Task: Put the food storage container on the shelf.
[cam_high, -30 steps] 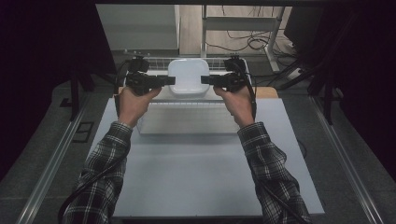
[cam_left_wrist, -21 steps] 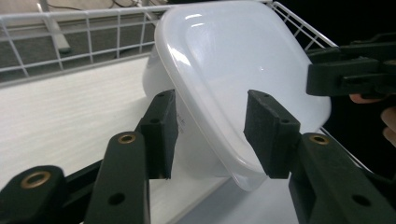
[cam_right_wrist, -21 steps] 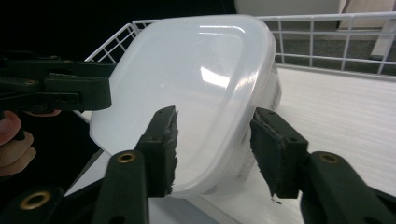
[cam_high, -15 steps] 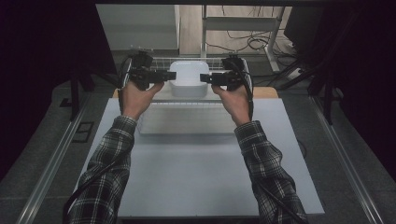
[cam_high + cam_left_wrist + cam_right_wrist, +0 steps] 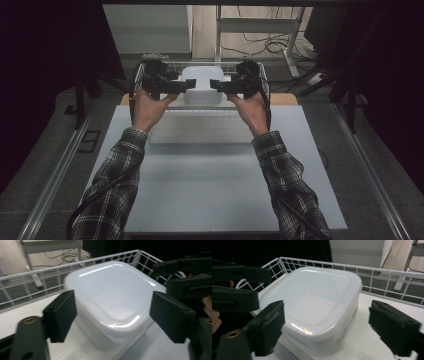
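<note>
The table (image 5: 220, 190) is a pale slab with most of its near surface bare. At its far edge sits a white wire basket (image 5: 260, 75), its railing running behind and beside everything of interest. Just in front of the basket lies a flat white tray or board (image 5: 200, 131).

Inside the basket stands a white plastic container (image 5: 202, 86) with a rounded, closed lid, resting upright on the basket's light floor. It lies between the two tools, close to the basket's back railing.

The left hand-held gripper (image 5: 186, 85) comes at the container from its left side, the right hand-held gripper (image 5: 216, 85) from its right. Both are spread wide: in each gripper view the black jaws stand well apart, framing the container with clear gaps and touching nothing.

The likely trouble is the grasp itself. The container's lid is smooth and its corners rounded, so pads that close high on the lid edge may slide off or pop the lid loose. The basket railing is near on both sides, and a jaw could snag a wire. Uneven pressure from the two sides would tilt the container.
</note>
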